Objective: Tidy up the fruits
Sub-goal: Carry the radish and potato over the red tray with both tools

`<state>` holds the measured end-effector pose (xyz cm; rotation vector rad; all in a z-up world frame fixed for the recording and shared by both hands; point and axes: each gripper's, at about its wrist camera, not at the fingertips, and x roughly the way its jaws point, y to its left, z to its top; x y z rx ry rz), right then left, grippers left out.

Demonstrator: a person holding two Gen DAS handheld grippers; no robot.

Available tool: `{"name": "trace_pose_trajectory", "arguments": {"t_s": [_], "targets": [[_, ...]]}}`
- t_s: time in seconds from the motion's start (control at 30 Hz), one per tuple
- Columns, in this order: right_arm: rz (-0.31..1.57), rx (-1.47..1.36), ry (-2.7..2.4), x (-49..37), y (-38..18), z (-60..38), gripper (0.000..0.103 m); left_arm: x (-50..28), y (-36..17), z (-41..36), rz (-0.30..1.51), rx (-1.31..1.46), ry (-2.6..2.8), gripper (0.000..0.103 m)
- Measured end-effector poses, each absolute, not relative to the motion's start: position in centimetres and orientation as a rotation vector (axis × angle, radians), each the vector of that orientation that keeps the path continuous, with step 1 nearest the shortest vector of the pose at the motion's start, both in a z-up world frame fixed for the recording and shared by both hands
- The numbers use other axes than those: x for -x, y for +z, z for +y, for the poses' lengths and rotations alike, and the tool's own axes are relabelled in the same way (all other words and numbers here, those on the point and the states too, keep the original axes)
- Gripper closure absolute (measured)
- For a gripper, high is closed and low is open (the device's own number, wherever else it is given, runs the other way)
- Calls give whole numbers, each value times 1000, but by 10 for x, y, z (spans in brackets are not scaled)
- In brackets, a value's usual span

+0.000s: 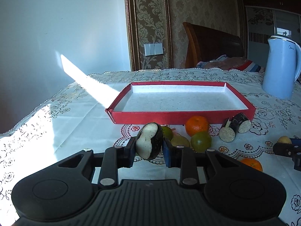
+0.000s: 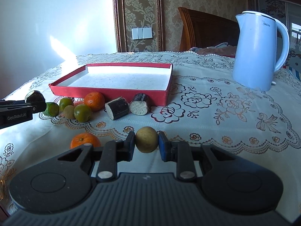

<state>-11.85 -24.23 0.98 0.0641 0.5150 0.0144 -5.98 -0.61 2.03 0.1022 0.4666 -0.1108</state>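
My left gripper is shut on a dark-skinned, white-fleshed cut fruit piece, held above the cloth in front of the red tray. My right gripper is shut on a small tan round fruit, held low over the table. The tray is shallow with a white inside and holds nothing. Before it lie an orange, green fruits and two dark cut sugarcane pieces. Another orange lies near my right gripper. The left gripper shows at the left edge of the right wrist view.
A light blue electric kettle stands at the back right of the table. A lace flowered tablecloth covers the table. A bright sun stripe crosses the left side. A wall lies behind and a bed headboard beyond the table.
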Motion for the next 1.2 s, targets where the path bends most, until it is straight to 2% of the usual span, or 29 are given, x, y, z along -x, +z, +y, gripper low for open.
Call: {"name": "trace_pose_trajectory", "arguments": {"t_s": [0.37, 0.67, 0.93, 1.2], "targets": [[457, -70, 83, 99, 34, -234, 78, 45, 26, -3, 456, -79, -87, 74], [422, -47, 115, 51, 56, -222, 78, 3, 36, -19, 469, -76, -96, 74], [515, -83, 130, -14, 50, -216, 78, -54, 40, -37, 515, -78, -109, 74], [581, -59, 123, -52, 27, -202, 78, -102, 23, -46, 601, -81, -94, 74]]}}
